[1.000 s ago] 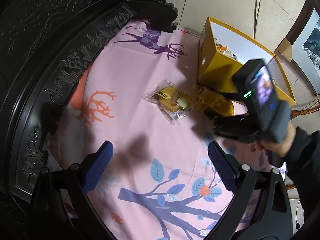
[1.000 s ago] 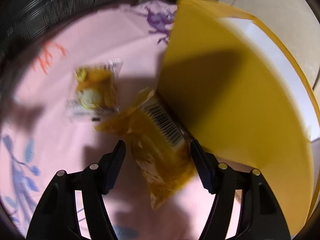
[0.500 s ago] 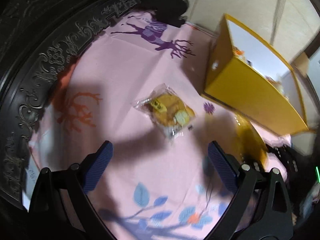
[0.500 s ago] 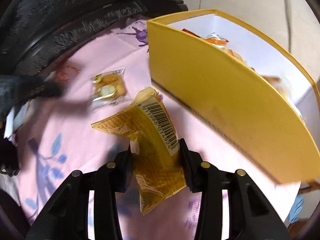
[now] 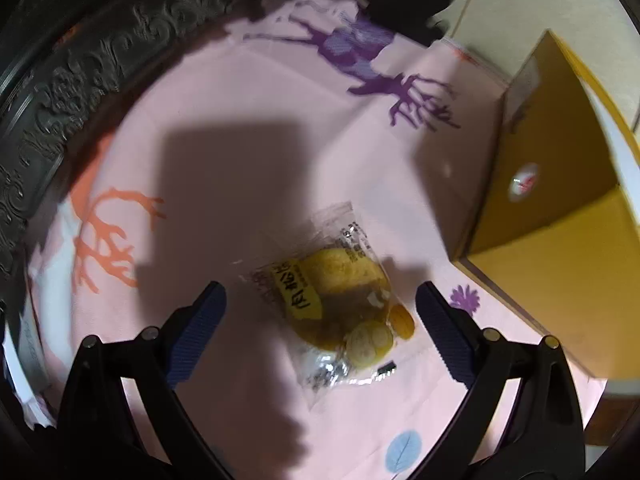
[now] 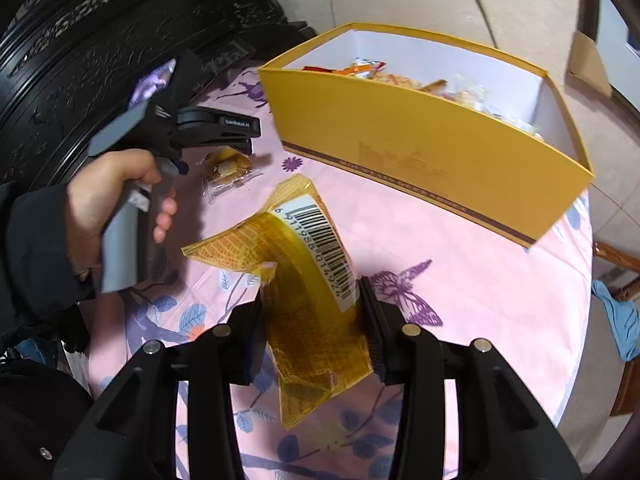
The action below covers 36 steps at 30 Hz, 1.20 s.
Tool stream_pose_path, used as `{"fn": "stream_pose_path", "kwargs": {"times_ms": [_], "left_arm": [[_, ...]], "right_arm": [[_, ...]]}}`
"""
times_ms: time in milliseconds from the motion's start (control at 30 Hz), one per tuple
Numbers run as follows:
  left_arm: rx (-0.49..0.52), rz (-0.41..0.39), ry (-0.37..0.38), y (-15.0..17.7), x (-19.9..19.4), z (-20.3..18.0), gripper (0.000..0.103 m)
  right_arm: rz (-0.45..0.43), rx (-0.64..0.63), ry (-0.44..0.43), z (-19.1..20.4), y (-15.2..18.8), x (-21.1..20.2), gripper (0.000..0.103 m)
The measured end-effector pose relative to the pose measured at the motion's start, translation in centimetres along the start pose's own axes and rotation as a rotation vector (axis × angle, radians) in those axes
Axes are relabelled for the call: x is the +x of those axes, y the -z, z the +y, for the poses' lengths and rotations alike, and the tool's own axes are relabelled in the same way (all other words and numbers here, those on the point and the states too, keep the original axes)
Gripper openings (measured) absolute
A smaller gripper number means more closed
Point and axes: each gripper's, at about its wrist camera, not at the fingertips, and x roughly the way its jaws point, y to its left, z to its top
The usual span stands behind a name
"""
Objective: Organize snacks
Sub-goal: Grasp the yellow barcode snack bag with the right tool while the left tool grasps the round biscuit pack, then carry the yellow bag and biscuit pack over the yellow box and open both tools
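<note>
Right gripper (image 6: 316, 332) is clamped on the orange packet (image 6: 308, 280), jaws pressing both sides of it; the packet is off the pink cloth (image 6: 480, 280), barcode strip facing up, its top end flared and creased toward the left; the yellow box (image 6: 432, 152) sits beyond and to the right, open at the top, with several wrapped snacks (image 6: 404, 76) lying against its white inside.

Left gripper (image 5: 320, 320) hangs over the clear packet (image 5: 336, 300) with its jaws spread wide, blue pads (image 5: 200, 332) on either side of it and not touching it; that packet lies flat on the cloth (image 5: 240, 100), yellow label and round pastries showing through the wrapper, sitting in the gripper's shadow; the box (image 5: 560, 220) stands to its right, near but apart.

From the right wrist view, the left hand (image 6: 108, 200) grips the grey handle, and the left gripper (image 6: 240, 136) points toward the clear packet (image 6: 228, 168) just below its tips; dark carved wood (image 6: 100, 40) curves behind the cloth.
</note>
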Motion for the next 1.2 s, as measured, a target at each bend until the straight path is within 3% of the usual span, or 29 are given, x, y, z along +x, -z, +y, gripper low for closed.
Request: {"fn": "stream_pose_path", "kwargs": {"times_ms": [100, 167, 233, 467, 933, 1200], "left_arm": [[-0.009, 0.038, -0.022, -0.3, 1.5, -0.2, 0.095], [0.009, 0.013, -0.039, -0.2, 1.5, -0.4, 0.086], [0.053, -0.036, -0.046, 0.0, 0.9, -0.8, 0.055], [0.106, -0.044, 0.015, 1.9, -0.3, 0.2, 0.054], [0.438, -0.164, 0.268, 10.3, -11.8, -4.9, 0.054], [0.483, -0.162, 0.337, 7.0, -15.0, -9.2, 0.054]], "right_arm": [[-0.01, 0.028, 0.007, -0.5, 0.1, -0.7, 0.042], [-0.02, 0.042, 0.01, -0.7, 0.1, -1.2, 0.042], [-0.033, 0.049, 0.013, -0.8, 0.0, -1.7, 0.043], [-0.056, 0.067, 0.018, -0.7, 0.3, -2.5, 0.043], [-0.064, 0.085, 0.068, -0.6, -0.2, -3.2, 0.042], [-0.137, 0.13, 0.133, -2.5, -4.5, -6.3, 0.042]]}}
